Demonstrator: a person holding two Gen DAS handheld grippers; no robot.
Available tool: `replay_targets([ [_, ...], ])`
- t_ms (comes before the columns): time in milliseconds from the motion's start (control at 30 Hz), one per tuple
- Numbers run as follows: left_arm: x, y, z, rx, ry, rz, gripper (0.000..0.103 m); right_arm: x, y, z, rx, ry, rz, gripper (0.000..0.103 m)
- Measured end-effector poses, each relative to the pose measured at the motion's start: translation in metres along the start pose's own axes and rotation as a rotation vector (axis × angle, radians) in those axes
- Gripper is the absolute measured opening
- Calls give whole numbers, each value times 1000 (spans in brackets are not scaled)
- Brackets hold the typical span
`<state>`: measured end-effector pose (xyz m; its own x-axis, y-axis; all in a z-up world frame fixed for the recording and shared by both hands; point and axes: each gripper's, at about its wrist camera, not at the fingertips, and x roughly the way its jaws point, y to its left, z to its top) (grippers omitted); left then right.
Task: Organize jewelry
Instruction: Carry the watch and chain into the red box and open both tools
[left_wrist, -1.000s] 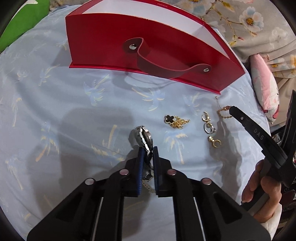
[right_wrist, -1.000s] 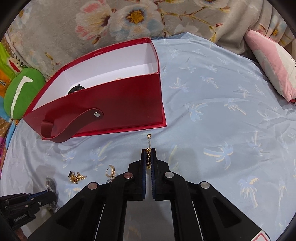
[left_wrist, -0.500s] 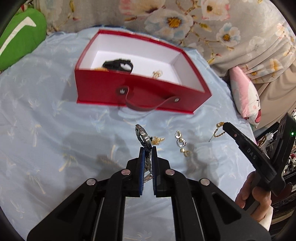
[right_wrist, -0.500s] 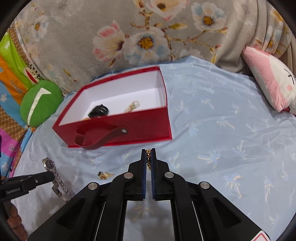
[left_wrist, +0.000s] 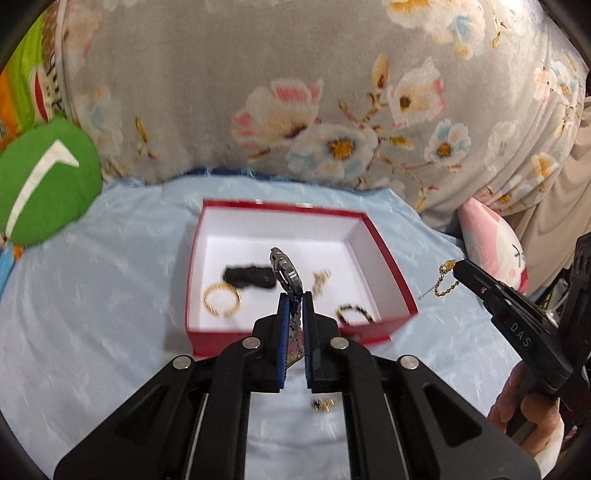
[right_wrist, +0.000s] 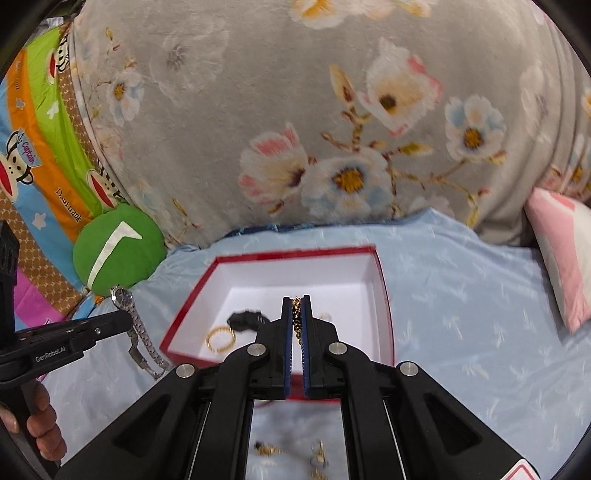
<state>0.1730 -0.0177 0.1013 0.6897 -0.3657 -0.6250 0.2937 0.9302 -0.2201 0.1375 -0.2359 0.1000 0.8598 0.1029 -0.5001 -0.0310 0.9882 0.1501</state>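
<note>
Left wrist view: the left gripper (left_wrist: 294, 295) pinches a silver watch (left_wrist: 286, 271) by its band, raised in front of the red box (left_wrist: 391, 258). The right gripper (right_wrist: 296, 301) has its jaws pressed on a gold chain (right_wrist: 296, 314), also aloft. Inside the box lie a gold bangle (left_wrist: 221, 299), a black piece (left_wrist: 249, 277) and a beaded bracelet (left_wrist: 354, 313). Small gold pieces (right_wrist: 267, 449) lie on the blue sheet (left_wrist: 92, 295), not yet gathered; the job looks roughly half done.

Red box (left_wrist: 388, 254) lined white, pale blue palm-print sheet (left_wrist: 110, 295), grey floral blanket (left_wrist: 221, 92), green cushion (left_wrist: 44, 177)
</note>
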Motion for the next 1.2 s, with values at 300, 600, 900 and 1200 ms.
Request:
replay_targets([
  [300,68,8,38,6,3,66,6,76,9,33,-11,46,-23,3],
  [600,133,17,33,9,75,109,6,139,3,9,8,167,-62,4],
  [900,172,27,16,-7,137,141,6,166,-3,-13,25,230,-82,4],
  [1200,183,36,7,-27,158,162,9,175,-8,-20,26,253,-87,4],
])
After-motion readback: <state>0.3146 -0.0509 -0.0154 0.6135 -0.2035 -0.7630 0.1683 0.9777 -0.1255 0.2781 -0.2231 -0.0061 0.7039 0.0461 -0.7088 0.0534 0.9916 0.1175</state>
